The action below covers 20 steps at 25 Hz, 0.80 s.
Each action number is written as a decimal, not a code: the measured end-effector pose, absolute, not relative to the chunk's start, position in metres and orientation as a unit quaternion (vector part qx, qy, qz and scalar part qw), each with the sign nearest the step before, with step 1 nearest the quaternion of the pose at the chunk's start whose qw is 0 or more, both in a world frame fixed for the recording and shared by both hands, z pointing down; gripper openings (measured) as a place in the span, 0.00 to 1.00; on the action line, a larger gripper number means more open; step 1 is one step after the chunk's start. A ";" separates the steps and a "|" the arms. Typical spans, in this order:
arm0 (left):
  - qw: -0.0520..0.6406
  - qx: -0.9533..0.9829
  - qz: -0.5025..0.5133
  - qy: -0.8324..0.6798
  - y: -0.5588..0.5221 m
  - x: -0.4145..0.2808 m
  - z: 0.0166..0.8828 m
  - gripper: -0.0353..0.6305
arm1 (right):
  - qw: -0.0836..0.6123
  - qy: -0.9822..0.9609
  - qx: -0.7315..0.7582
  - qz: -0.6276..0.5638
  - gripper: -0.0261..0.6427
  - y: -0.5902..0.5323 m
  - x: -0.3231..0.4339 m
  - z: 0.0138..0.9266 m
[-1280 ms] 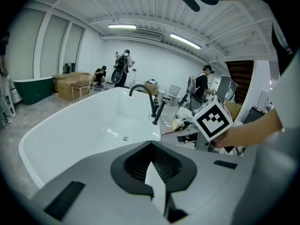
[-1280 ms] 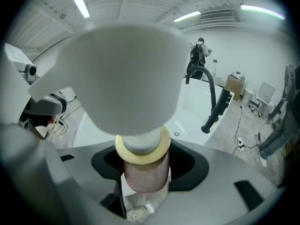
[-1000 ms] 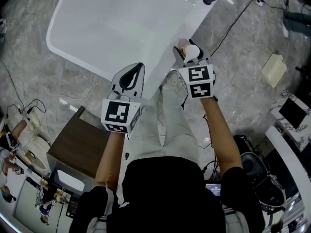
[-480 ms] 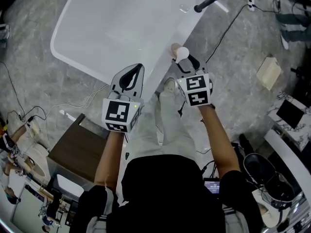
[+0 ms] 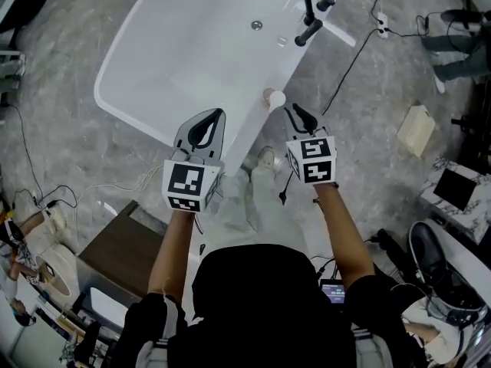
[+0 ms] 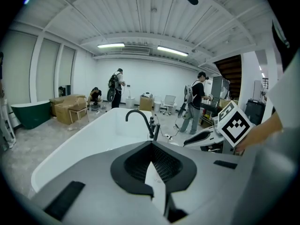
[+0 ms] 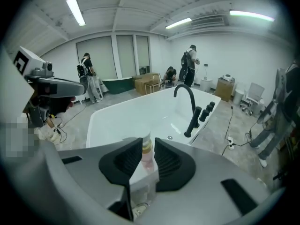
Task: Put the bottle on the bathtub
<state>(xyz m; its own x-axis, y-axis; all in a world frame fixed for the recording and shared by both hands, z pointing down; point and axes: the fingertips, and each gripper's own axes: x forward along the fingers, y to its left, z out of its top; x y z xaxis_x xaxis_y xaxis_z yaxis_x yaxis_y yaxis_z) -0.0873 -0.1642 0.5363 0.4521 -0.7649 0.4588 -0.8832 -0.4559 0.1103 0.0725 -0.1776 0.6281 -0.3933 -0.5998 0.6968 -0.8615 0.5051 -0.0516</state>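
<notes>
1. The bottle [image 5: 274, 98] stands upright on the rim of the white bathtub [image 5: 146, 67]. It is just right of the middle of the head view, on the tub edge nearest the person.
2. The right gripper [image 5: 294, 112] sits just below and to the right of the bottle, close to it but apart. Its jaws have just been closing, yet they grasp nothing.
3. In the right gripper view a narrow gap remains between the dark pads [image 7: 126, 161]. The bottle shows through that gap, pinkish with a pale cap, standing beyond the pads on the rim, so it is released.
4. The left gripper [image 5: 217, 116] is left of centre in the head view, over the near wall of the tub. It is clenched on nothing; the left gripper view shows its jaws met at the tips around an empty dark hollow.
5. A black faucet [image 5: 307, 14] rises at the tub's far edge, at the top of the head view, well apart from the bottle.
6. Each gripper carries a marker cube, the left cube [image 5: 189, 185] and the right cube [image 5: 311, 159], held out on bare forearms.
7. A brown cabinet [image 5: 123, 240] stands at lower left, on grey marbled floor.
</notes>
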 end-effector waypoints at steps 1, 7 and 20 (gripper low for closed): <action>0.166 0.836 0.174 -0.494 -0.162 -0.088 0.529 0.07 | 0.310 -0.809 0.456 0.202 0.17 -0.176 0.073 0.618; 0.137 0.839 0.167 -0.498 -0.158 -0.091 0.481 0.07 | 0.270 -0.825 0.470 0.162 0.11 -0.181 0.072 0.544; 0.068 0.843 0.120 -0.521 -0.153 -0.085 0.370 0.07 | 0.161 -0.852 0.492 0.078 0.09 -0.188 0.082 0.388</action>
